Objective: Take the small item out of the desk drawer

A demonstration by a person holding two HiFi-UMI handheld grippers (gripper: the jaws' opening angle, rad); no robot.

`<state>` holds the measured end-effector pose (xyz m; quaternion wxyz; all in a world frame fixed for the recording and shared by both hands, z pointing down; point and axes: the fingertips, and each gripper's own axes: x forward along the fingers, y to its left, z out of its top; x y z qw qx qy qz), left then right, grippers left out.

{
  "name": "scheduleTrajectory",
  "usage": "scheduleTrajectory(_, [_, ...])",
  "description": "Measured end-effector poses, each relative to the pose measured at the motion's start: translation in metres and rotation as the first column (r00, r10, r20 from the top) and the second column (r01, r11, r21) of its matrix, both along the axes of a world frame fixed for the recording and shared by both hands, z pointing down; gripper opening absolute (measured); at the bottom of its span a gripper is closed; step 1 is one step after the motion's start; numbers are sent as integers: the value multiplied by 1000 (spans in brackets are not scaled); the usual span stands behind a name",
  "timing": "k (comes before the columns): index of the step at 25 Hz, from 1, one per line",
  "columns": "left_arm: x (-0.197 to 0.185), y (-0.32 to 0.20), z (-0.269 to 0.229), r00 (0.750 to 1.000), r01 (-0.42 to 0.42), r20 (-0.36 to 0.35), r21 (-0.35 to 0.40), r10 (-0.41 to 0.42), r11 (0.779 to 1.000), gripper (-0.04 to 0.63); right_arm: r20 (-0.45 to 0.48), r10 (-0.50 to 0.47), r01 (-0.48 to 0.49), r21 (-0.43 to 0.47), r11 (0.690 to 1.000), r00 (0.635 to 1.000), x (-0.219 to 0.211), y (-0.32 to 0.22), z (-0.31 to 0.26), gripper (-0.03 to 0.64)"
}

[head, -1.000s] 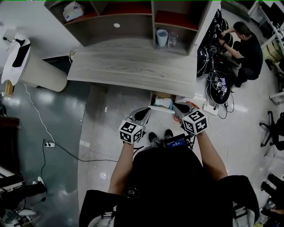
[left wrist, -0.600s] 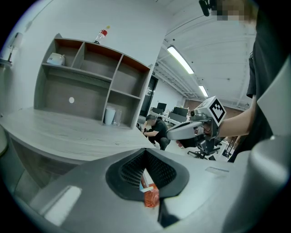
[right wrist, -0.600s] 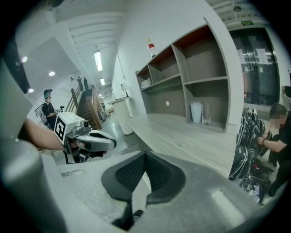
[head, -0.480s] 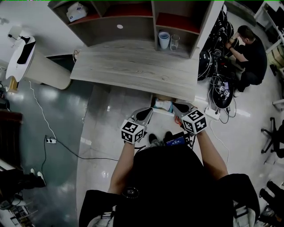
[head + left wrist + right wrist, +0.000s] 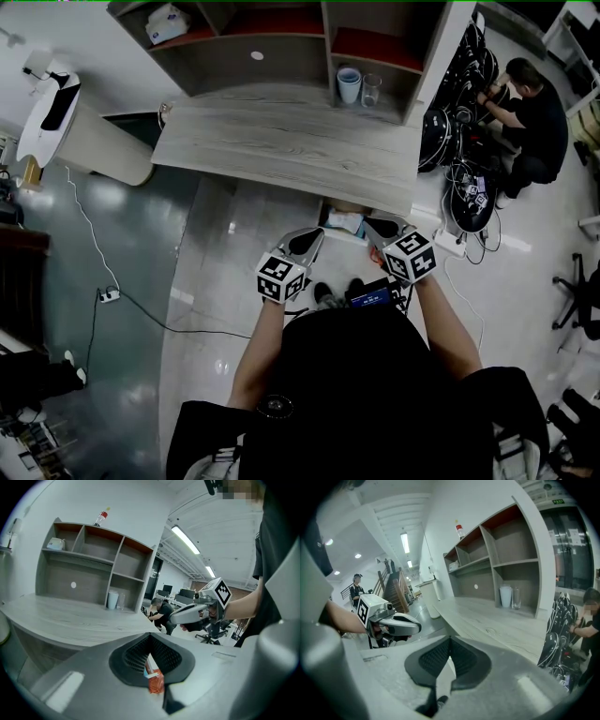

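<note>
Small item [image 5: 154,679]: a thin orange packet, judged light, soft and easily crushed; grip it by a flat edge with light pressure.
Under the counter [image 5: 281,141] the drawer [image 5: 349,235] stands open. Just in front of it, your right tongs [image 5: 449,641] are closed together and empty, and your left tongs [image 5: 150,637] appear clamped on the small item.

From my station the desk top [image 5: 281,141] read as grey wood grain, matt and lightly streaked. The floor [image 5: 216,244] was polished tile that threw back the lights. The left gripper [image 5: 150,637] and right gripper [image 5: 450,639] wore smooth matt grey plastic, with black, finely ribbed pads [image 5: 136,656]. The glass [image 5: 371,89] looked clear, and the orange packet [image 5: 155,681] was shiny film.
</note>
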<state>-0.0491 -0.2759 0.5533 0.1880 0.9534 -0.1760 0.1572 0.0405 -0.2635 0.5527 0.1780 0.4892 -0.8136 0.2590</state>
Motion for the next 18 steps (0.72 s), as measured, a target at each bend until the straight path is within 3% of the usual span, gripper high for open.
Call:
scheduleTrajectory(11, [8,9,5,1000,15,20,-10,-15,1000,1,17,-21,21,-14,1000,1000,10,8,7,-3])
scheduleTrajectory(18, [17,14,5,999,32,32,-12,-32,999,2,-2,-88,88,-17,996,996,17,7,10,-3])
